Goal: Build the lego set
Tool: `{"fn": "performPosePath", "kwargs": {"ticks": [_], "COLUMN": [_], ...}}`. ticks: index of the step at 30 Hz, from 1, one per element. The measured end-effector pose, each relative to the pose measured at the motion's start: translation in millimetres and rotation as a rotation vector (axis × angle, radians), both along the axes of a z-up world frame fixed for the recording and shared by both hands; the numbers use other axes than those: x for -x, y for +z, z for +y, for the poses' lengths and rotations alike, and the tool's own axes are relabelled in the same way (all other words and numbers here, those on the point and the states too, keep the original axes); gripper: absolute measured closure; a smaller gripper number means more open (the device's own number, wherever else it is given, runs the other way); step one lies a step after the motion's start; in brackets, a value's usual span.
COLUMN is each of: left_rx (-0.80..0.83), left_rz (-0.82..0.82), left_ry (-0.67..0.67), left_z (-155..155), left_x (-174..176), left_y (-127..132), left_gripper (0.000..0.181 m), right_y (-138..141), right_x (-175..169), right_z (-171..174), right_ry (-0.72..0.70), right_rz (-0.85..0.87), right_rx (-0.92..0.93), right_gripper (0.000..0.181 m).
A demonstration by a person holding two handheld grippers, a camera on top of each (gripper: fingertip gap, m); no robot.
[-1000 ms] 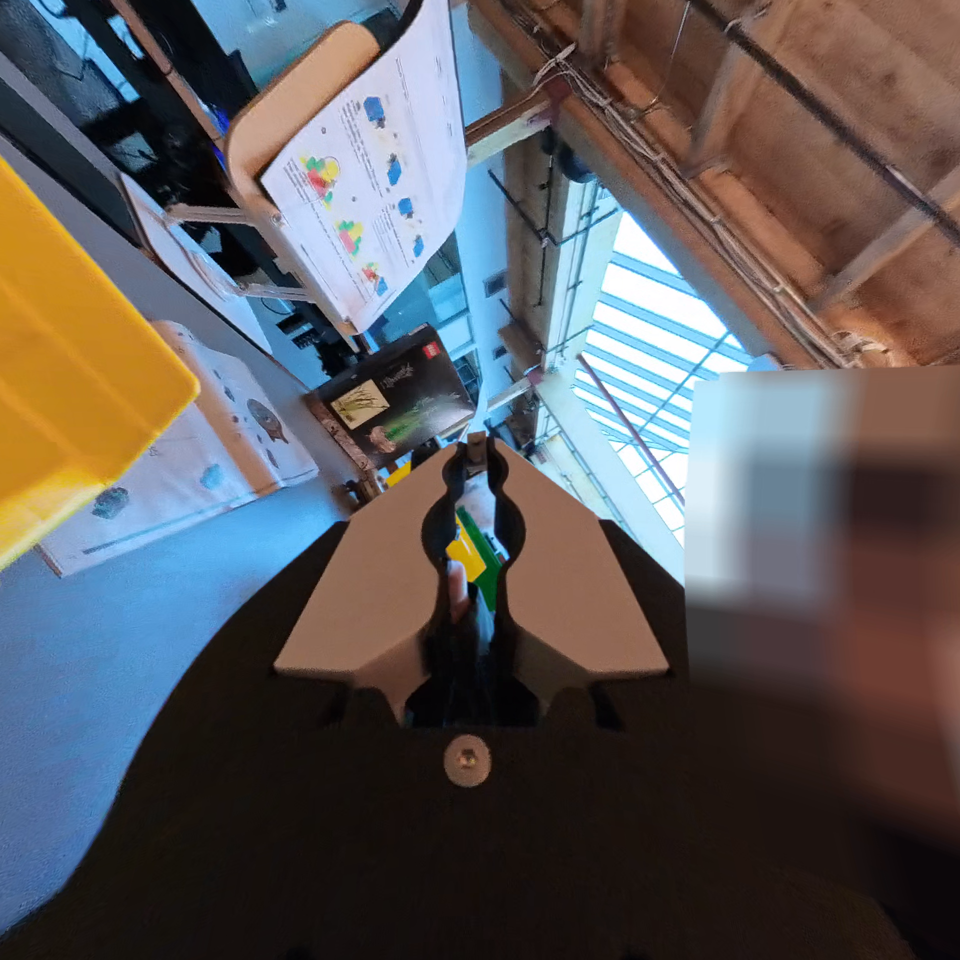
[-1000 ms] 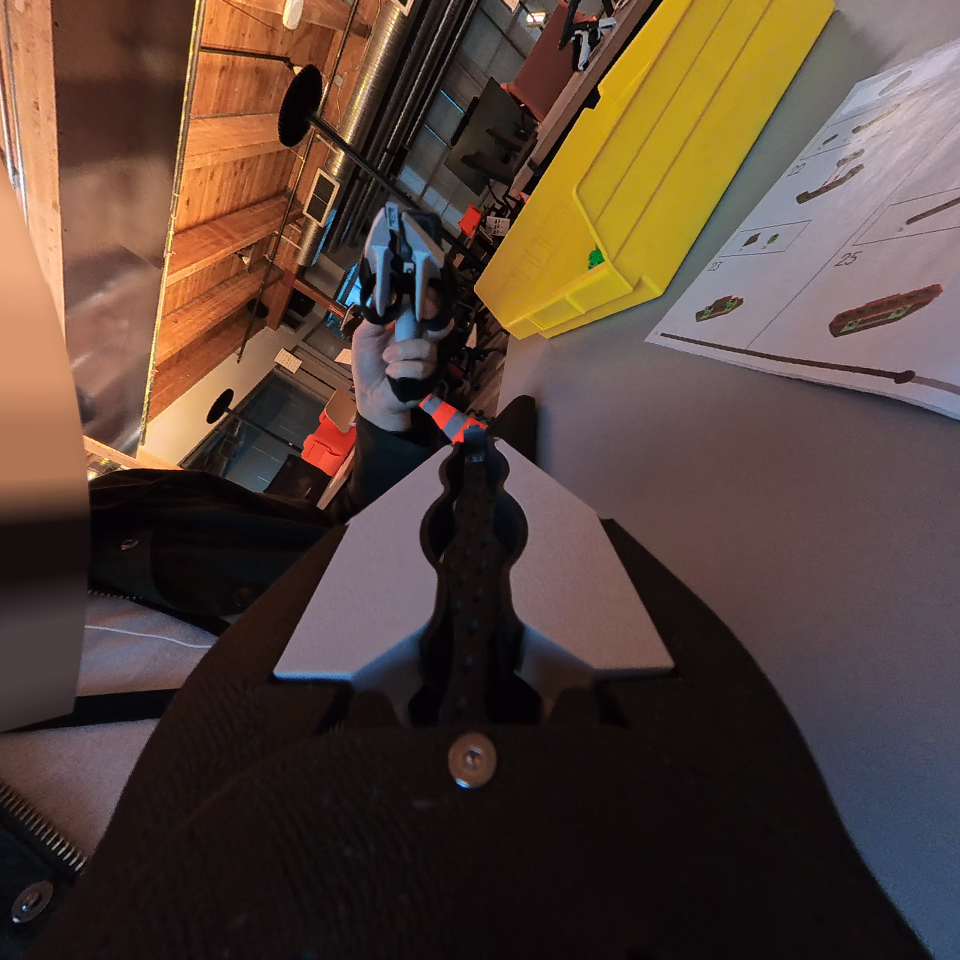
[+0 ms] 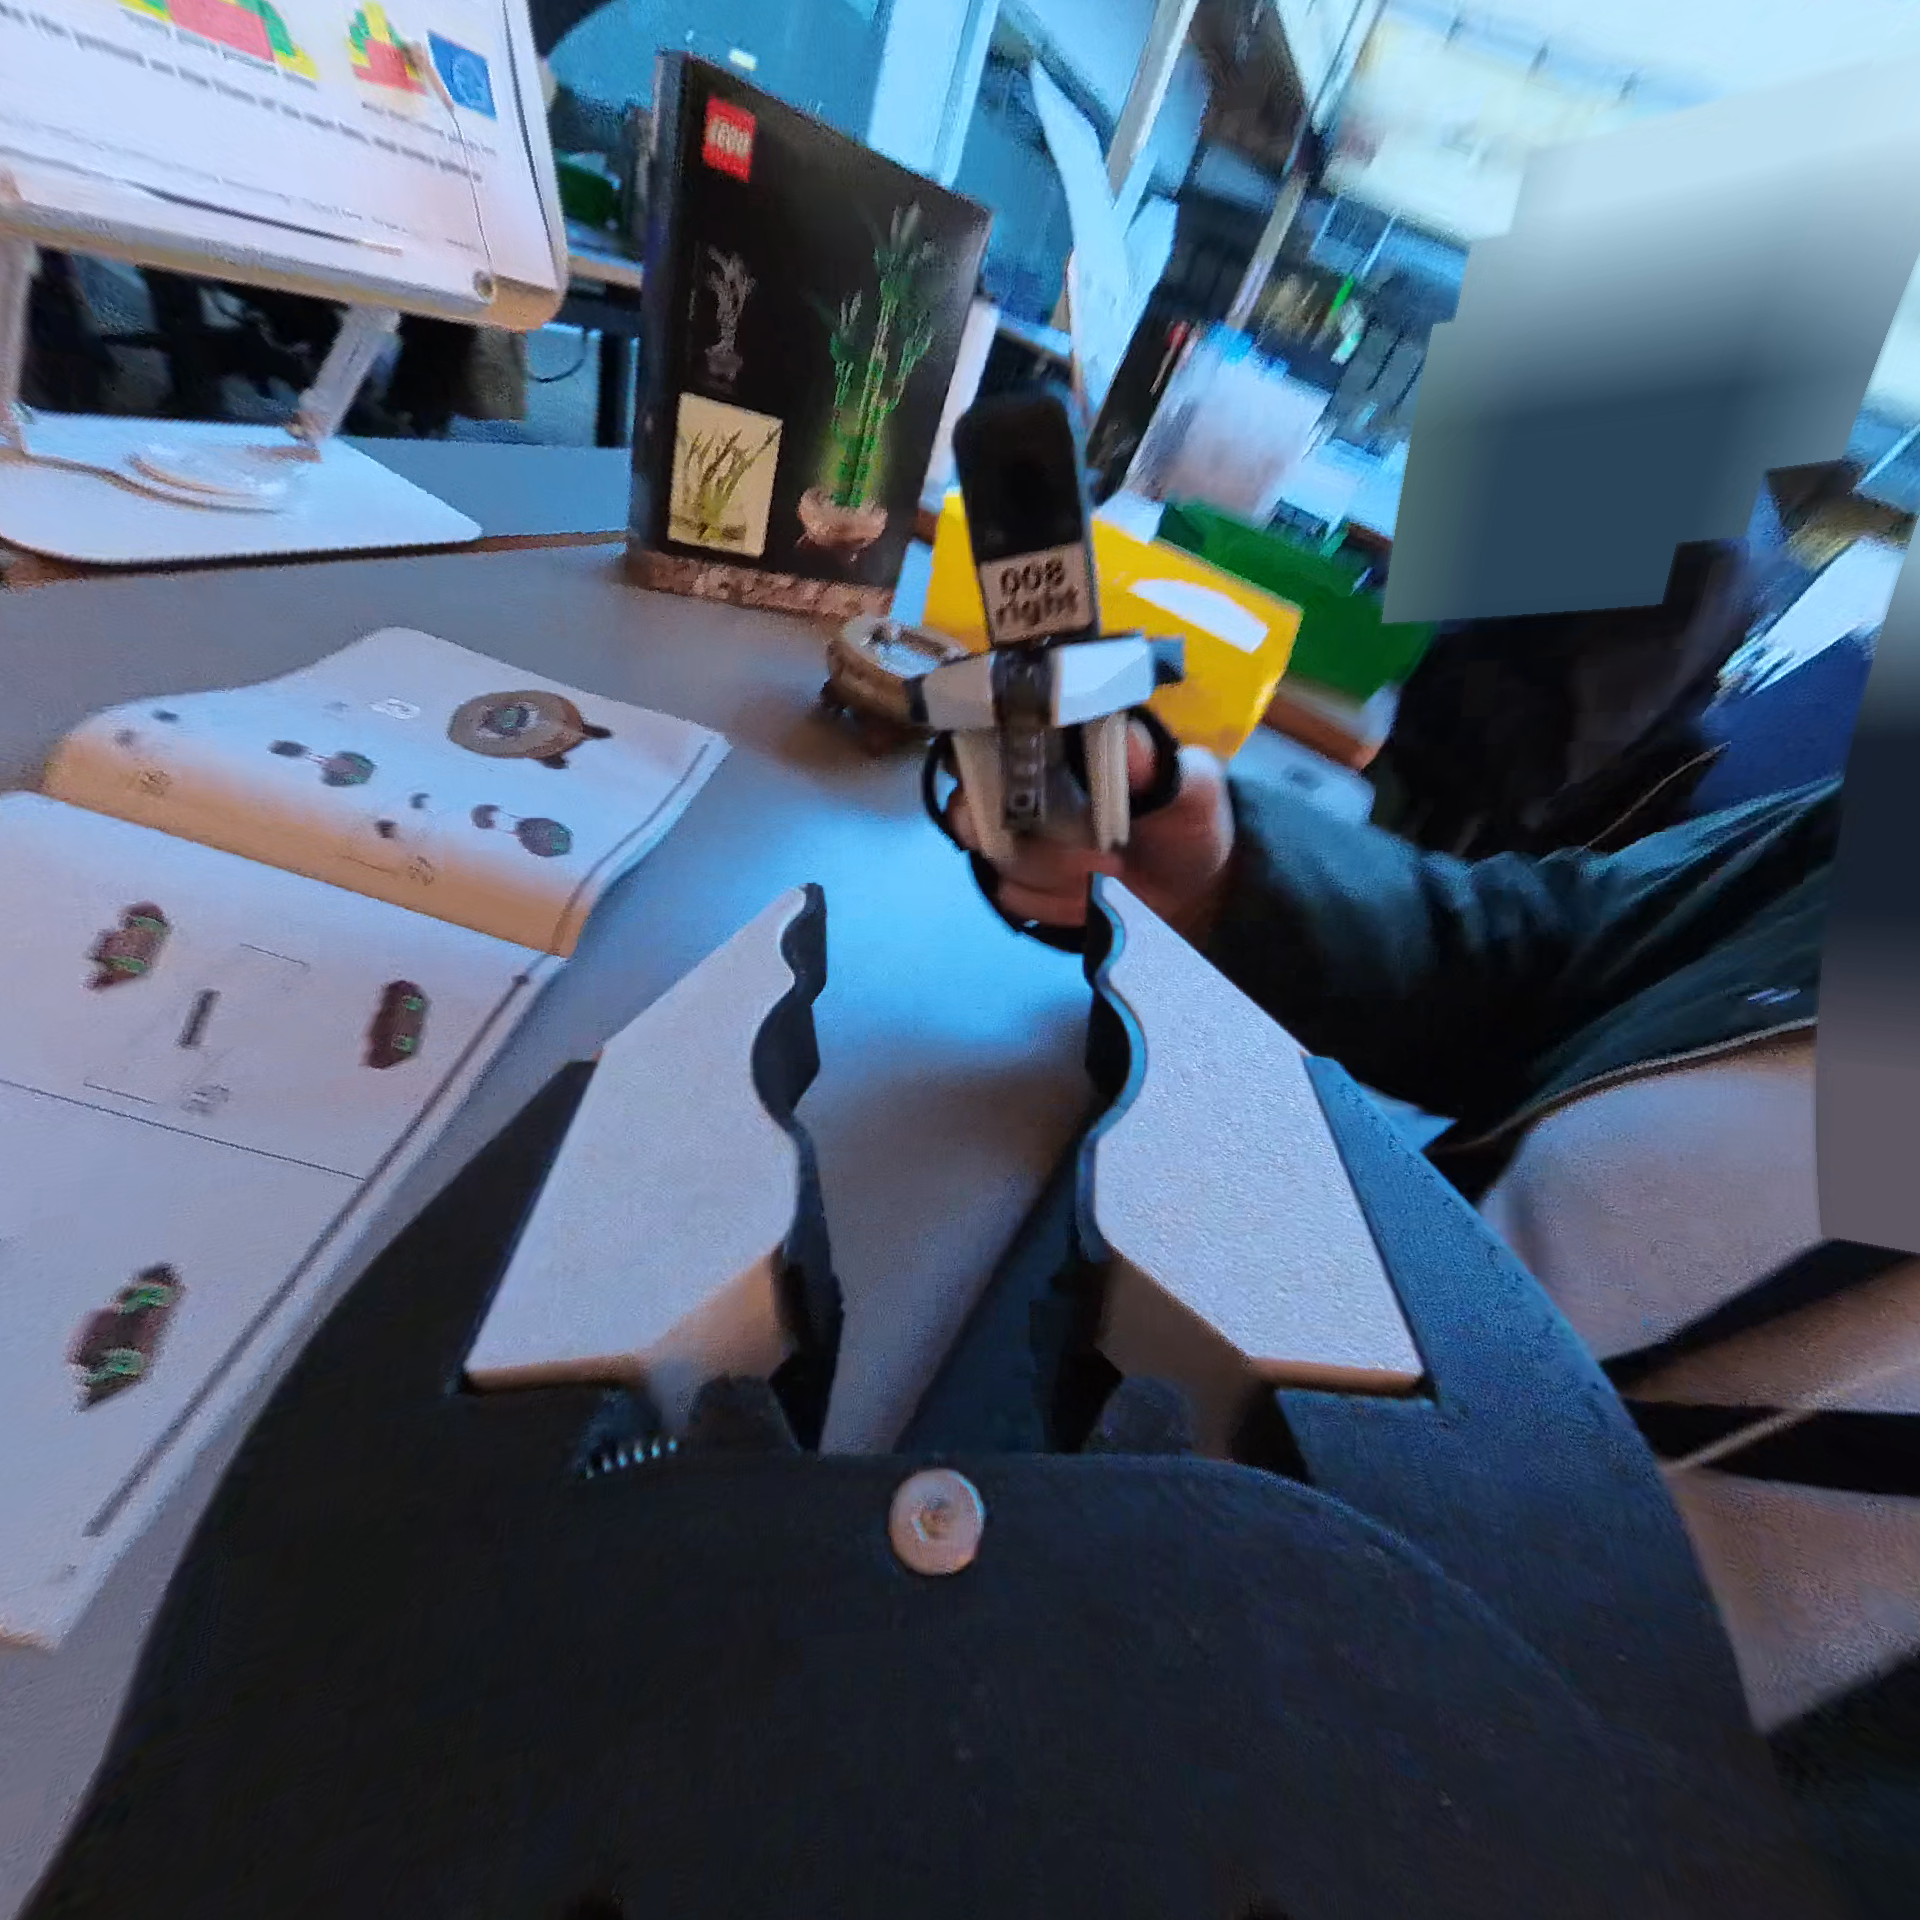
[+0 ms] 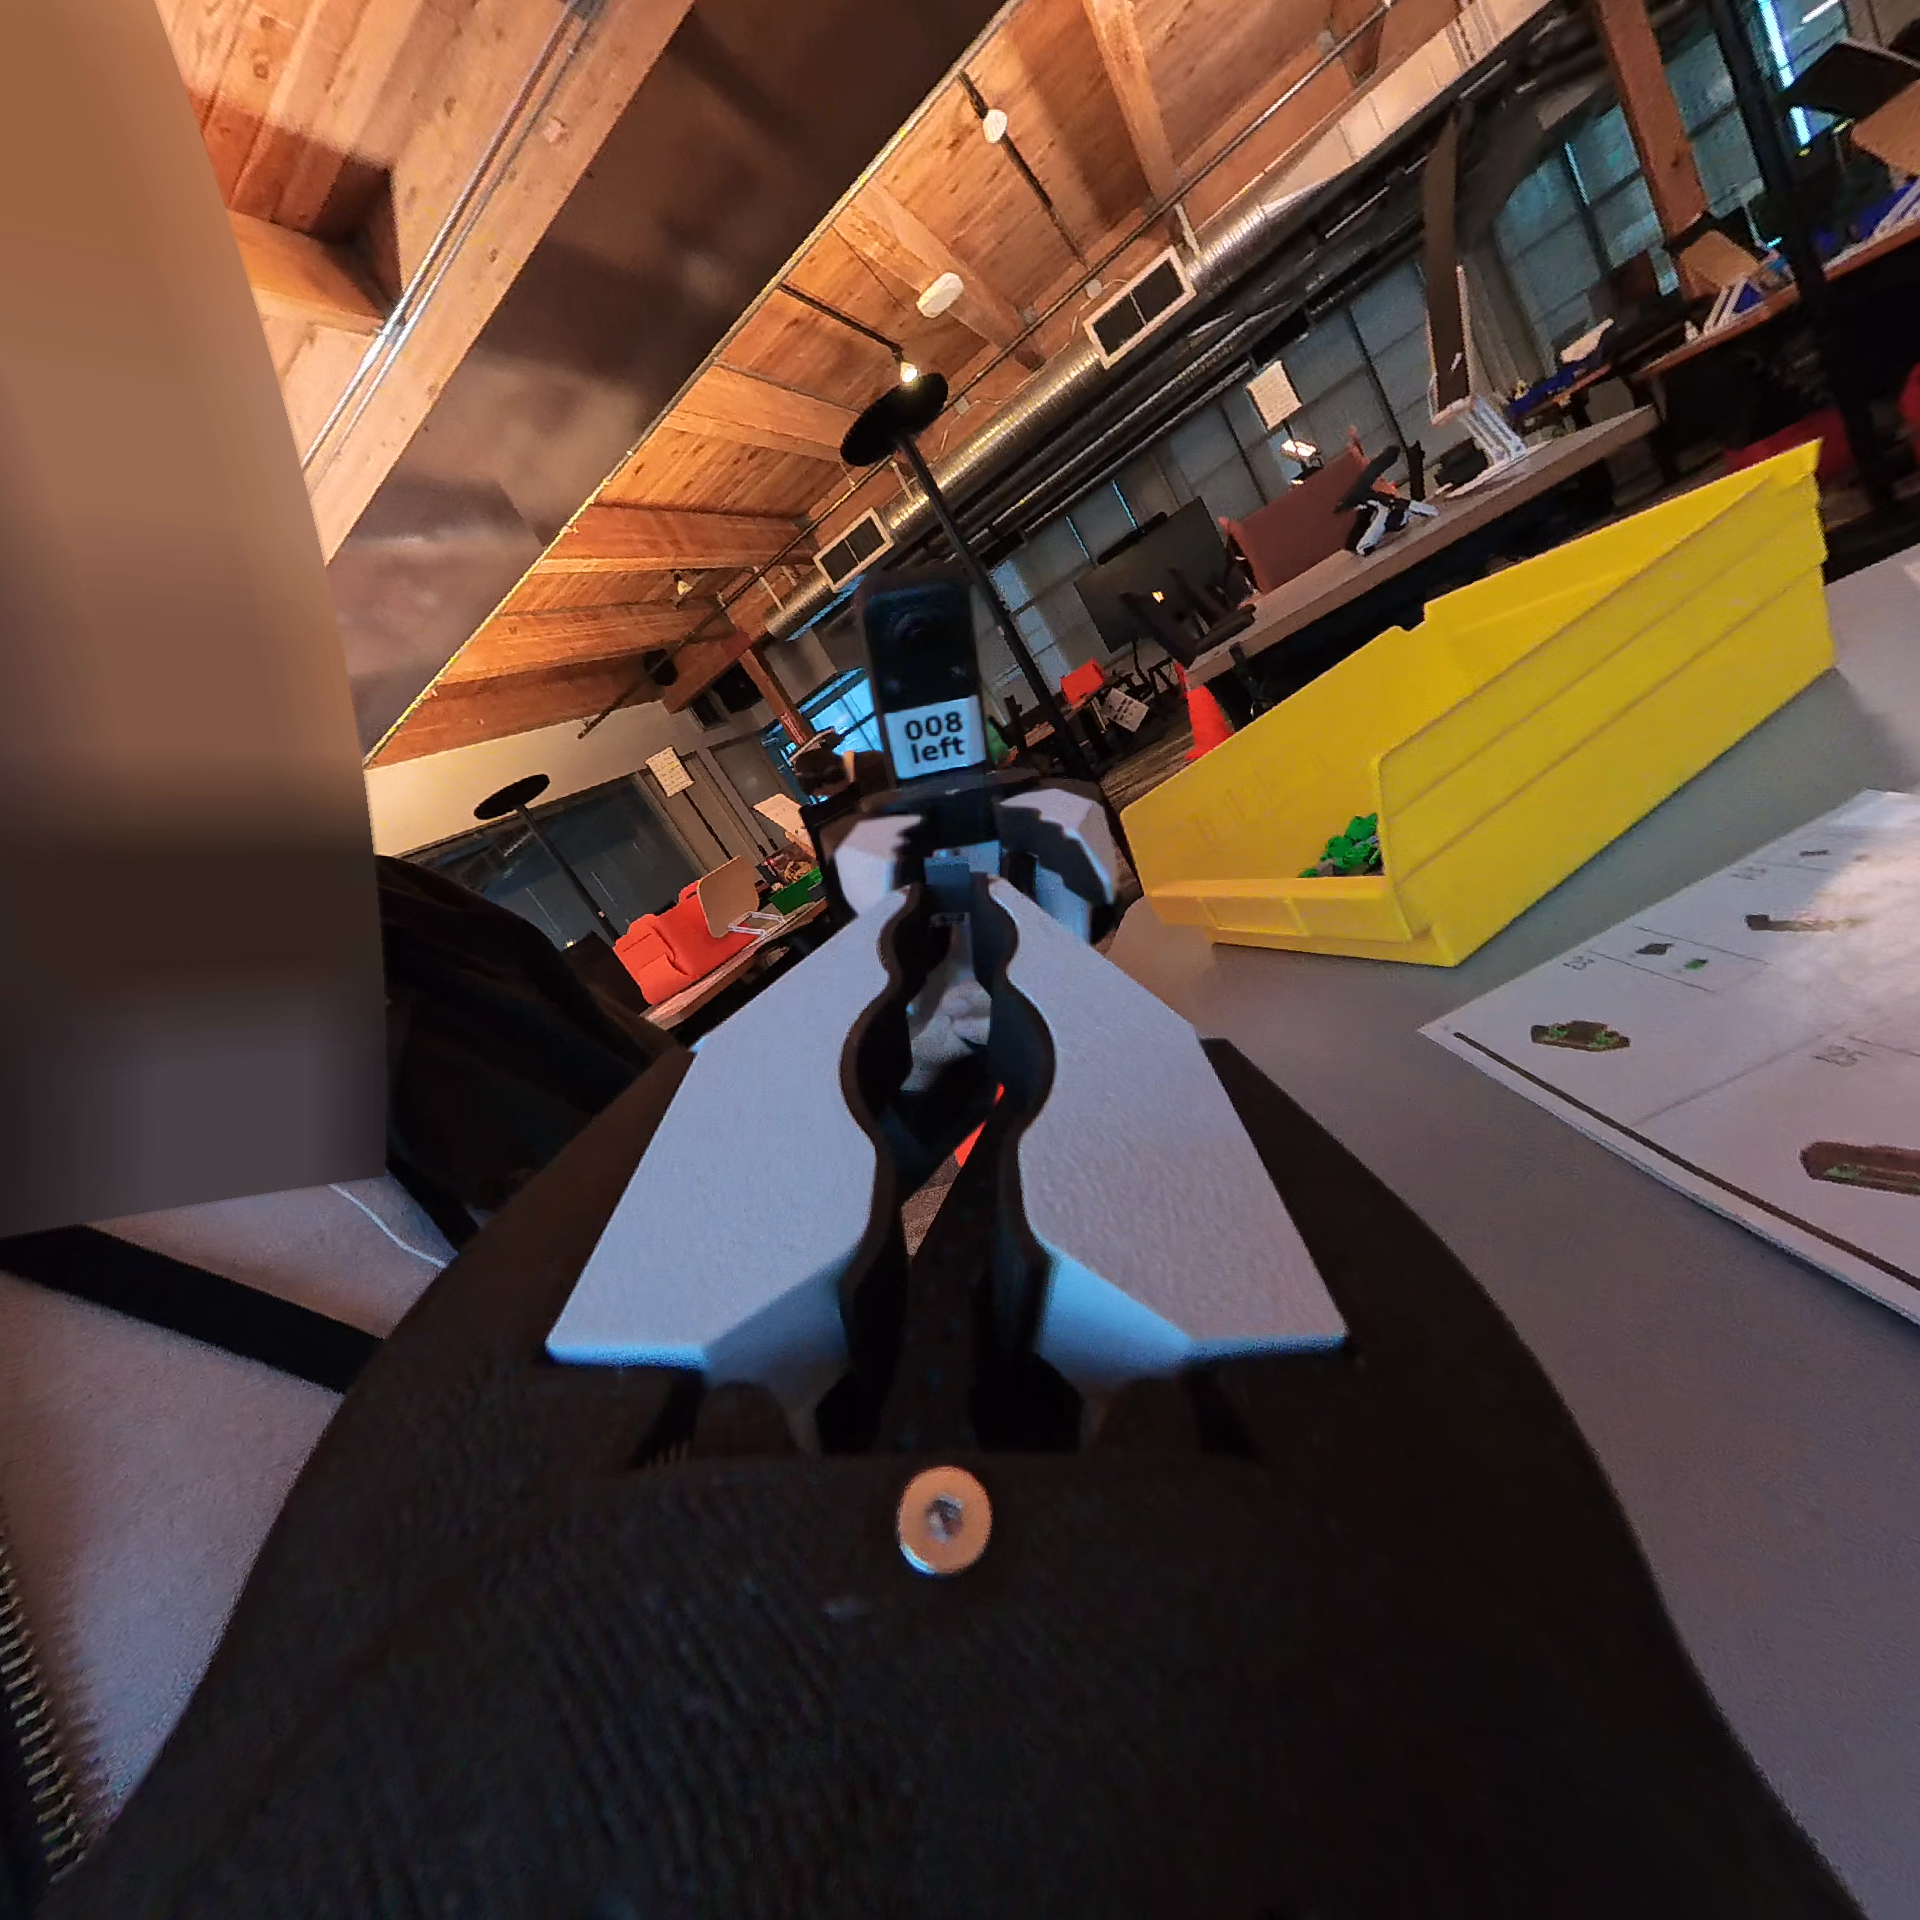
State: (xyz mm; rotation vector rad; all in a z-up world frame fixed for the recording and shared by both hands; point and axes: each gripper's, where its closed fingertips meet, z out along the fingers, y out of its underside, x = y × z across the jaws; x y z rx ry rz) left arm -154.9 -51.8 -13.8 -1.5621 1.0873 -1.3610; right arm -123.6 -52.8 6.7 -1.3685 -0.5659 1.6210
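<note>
Left gripper (image 3: 951, 914) raised above the grey table (image 3: 727, 634), fingers spread wide apart, nothing between them. Right gripper (image 4: 940, 914) facing it head-on, fingers drawn together at the tips, nothing gripped there as far as can be seen. Each seen in the other's camera: right gripper held upright in a hand (image 3: 1122, 852) with a dark sleeve, left gripper straight ahead in the right wrist view.

Open instruction booklet (image 3: 260, 987) flat on the table to the left, pages printed with small brown-and-green build steps; also at the right edge of the right wrist view. Black Lego box (image 3: 800, 343) upright at the far side of the table, pictured with a green bamboo plant in a brown pot. Small round brown Lego base (image 3: 883, 665) on the table just before the box, partly hidden behind the right gripper. Yellow bin (image 4: 1507, 769) on the table beyond the booklet, with green Lego pieces (image 4: 1351, 847) lying inside near its low front wall. Stand with a printed sheet (image 3: 270, 114) at the upper left, well apart from the grippers.
</note>
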Motion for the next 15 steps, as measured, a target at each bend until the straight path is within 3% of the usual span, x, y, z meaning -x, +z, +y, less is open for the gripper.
{"fn": "performPosePath", "kwargs": {"ticks": [5, 15], "left_rx": [-0.143, -0.035], "left_rz": [0.070, -0.087], "left_ry": [-0.001, -0.048], "left_z": [-12, -21], "left_x": [-14, -9], "left_y": [-4, 20], "left_gripper": [0.147, 0.175], "right_y": [6, 9], "right_x": [1, 5], "right_z": [-6, -12], "right_ry": [0.007, 0.022], "right_rz": [0.014, 0.016], "right_rx": [-0.049, -0.077], "right_gripper": [0.176, 0.175]}}
